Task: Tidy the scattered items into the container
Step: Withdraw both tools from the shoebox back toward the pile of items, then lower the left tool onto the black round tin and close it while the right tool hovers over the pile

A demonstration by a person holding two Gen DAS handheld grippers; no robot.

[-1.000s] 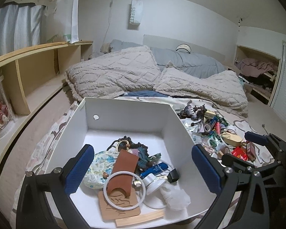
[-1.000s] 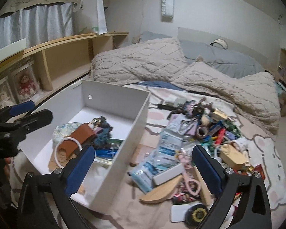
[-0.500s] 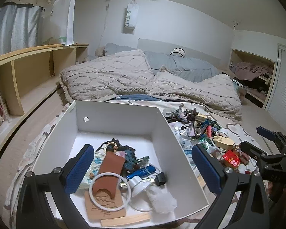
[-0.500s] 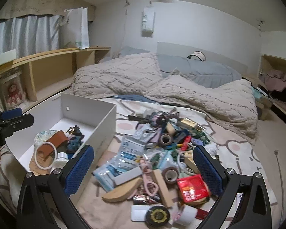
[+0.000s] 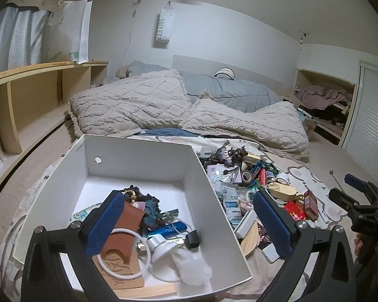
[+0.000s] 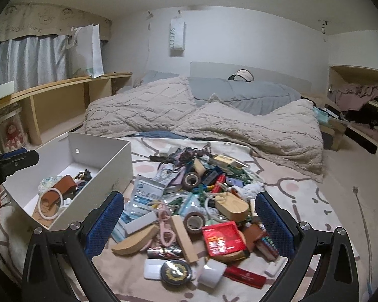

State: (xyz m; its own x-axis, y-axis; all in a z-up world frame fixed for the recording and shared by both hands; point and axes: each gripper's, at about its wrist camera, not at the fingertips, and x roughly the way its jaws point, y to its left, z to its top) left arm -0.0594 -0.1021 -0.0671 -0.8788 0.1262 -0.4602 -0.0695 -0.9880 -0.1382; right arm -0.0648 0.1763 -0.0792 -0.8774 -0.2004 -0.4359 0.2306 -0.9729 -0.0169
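Note:
A white box (image 5: 138, 151) (image 6: 98, 143) sits on the bed sheet and holds a brown leather piece (image 5: 123, 226), a white ring (image 5: 118, 251), a blue stick (image 5: 167, 229) and other small items. To its right lies a heap of scattered things: tape rolls (image 6: 192, 179), a red packet (image 6: 223, 236), a wooden block (image 6: 233, 206), pink scissors (image 6: 165, 222), a black round tin (image 6: 175, 270). My left gripper (image 5: 189, 224) hangs open over the box. My right gripper (image 6: 189, 224) hangs open over the heap, holding nothing.
Beige blankets (image 6: 189, 108) and a grey pillow (image 6: 239, 90) fill the far half of the bed. A wooden shelf (image 6: 50, 95) runs along the left wall. A cable (image 6: 363, 211) lies on the sheet at the right. A closet nook (image 5: 325, 100) stands at far right.
Both grippers have pulled back and risen. The right one swung rightward from the box's edge to above the heap. The box and its contents stay put.

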